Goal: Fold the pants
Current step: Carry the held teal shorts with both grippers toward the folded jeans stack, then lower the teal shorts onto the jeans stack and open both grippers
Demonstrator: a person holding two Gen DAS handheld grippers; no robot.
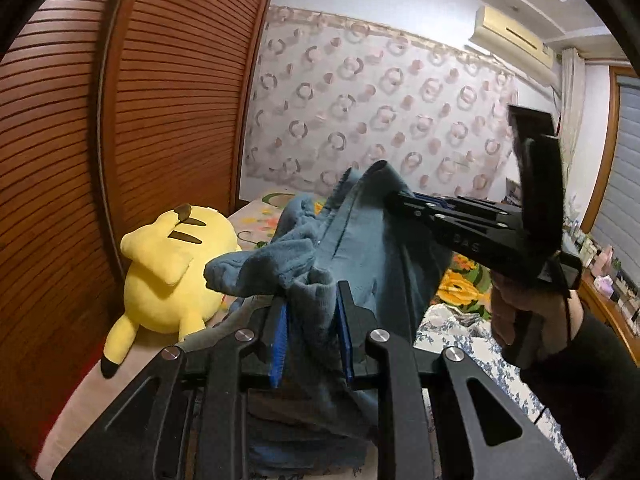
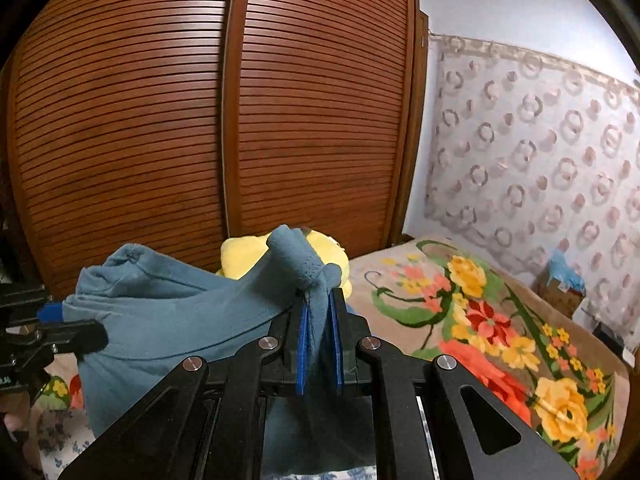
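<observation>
Pants (image 1: 352, 240) are held in the air above the bed (image 2: 400, 272), pinched at two points of what looks like the waistband, with the rest hanging out of view below both cameras. Furthest left, a yellow plush (image 1: 172, 276) lies on the bed against the wardrobe (image 1: 80, 160); it may be caught by the hanging fabric if the garment is swung that way, and dragged or knocked aside. Next, the left gripper (image 1: 312, 332) is seen with its blue pads (image 1: 282, 344) closed to a narrow gap around a bunched fleece fold; the bite is thick and uneven, so a sharp pull could let part of the bunch slide out. Between the two holds the cloth is slack and twisted, with the fleecy inside turned out, and a crooked fold is likely if it is laid down before being stretched flat. To the right, the right gripper (image 2: 320, 344) is clamped on a thin strip of the same cloth near its pad tips, a shallow grip that may be lost first. Beyond it, the flowered blanket (image 2: 500, 320) is soft and rumpled, so creases could be pressed in during lowering.
</observation>
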